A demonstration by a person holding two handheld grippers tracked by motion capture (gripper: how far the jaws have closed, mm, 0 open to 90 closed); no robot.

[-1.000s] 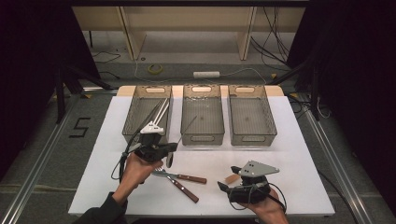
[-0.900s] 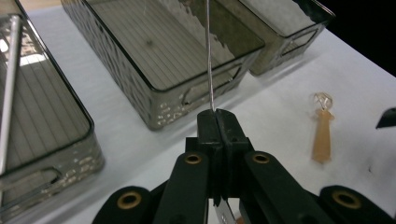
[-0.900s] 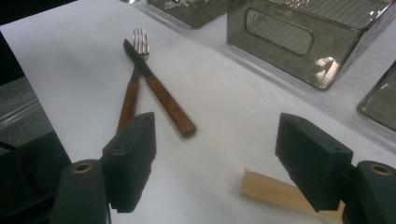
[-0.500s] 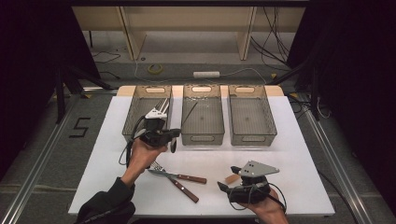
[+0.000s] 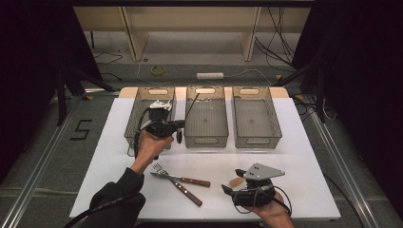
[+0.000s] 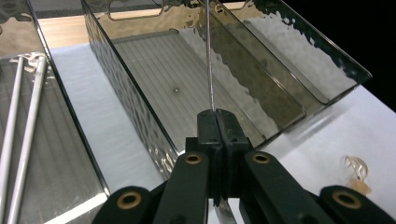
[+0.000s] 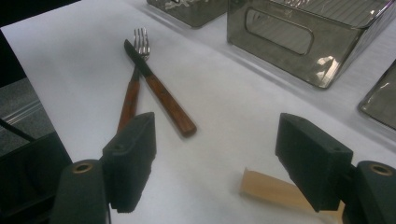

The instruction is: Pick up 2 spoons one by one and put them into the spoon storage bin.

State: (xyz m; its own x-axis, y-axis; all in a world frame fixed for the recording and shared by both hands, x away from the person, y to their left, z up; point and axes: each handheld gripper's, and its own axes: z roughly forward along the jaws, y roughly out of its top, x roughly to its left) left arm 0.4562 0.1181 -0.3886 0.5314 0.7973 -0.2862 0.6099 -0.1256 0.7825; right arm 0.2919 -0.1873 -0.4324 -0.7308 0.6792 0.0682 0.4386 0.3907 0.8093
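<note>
My left gripper [image 5: 181, 127] is shut on a thin metal rod [image 5: 191, 105] and held at the near edge of the grey bins. The rod [image 6: 208, 56] rises from the closed jaws of that gripper [image 6: 218, 122] and leans over the middle bin [image 6: 154, 60]. Two similar rods [image 6: 23, 116] lie in the left bin [image 5: 138, 118]. My right gripper [image 5: 229, 191] rests open near the table's front edge. Just ahead of its right jaw lies a small wooden block [image 7: 273, 189], untouched between the jaws of the right gripper [image 7: 217, 140].
A wood-handled fork [image 5: 183, 191] and knife [image 5: 190, 180] lie crossed on the white table [image 5: 304, 156] between the hands; the knife [image 7: 159, 91] and fork [image 7: 133, 88] are ahead of the right gripper. The right bin [image 5: 256, 138] has nothing in it.
The left hand has carried the rod away from the fork and knife, up toward the bins. The right gripper has kept still.
</note>
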